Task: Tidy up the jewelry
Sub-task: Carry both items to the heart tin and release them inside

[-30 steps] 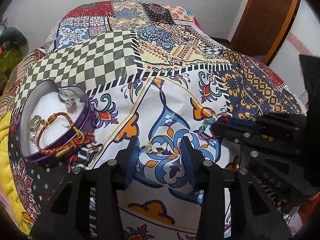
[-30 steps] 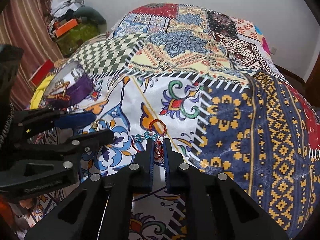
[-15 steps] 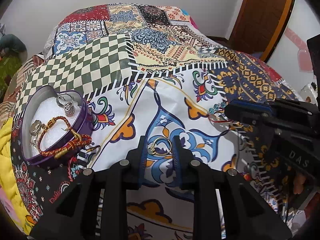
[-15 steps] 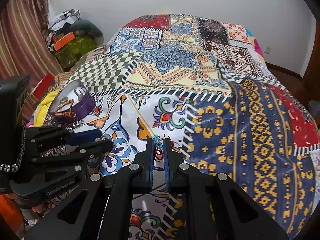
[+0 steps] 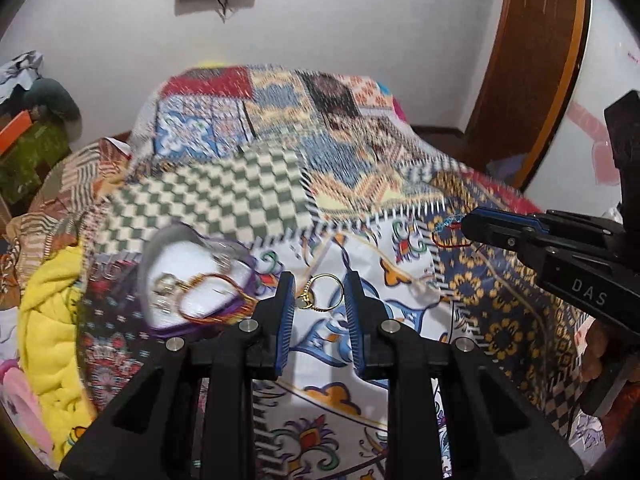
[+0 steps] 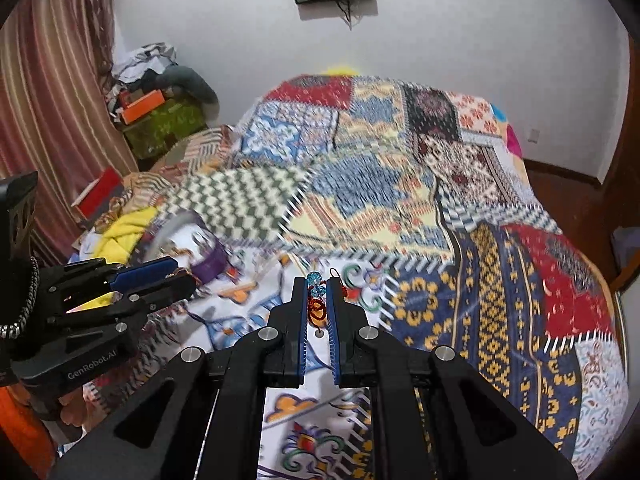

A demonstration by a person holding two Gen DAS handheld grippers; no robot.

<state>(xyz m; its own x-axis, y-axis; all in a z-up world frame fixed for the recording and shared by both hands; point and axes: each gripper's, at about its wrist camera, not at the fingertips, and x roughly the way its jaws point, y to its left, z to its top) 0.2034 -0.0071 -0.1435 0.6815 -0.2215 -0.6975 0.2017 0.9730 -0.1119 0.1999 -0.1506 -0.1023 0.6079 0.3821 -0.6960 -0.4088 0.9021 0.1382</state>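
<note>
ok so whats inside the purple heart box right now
In the purple heart box: a red-gold corded bracelet and silver pieces on white lining. Motion blur hides finer detail.

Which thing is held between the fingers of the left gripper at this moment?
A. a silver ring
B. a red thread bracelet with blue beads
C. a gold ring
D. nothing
C: in the left wrist view the gold ring sits clamped between the fingers of the left gripper, while the beaded bracelet is in the right gripper.
</note>
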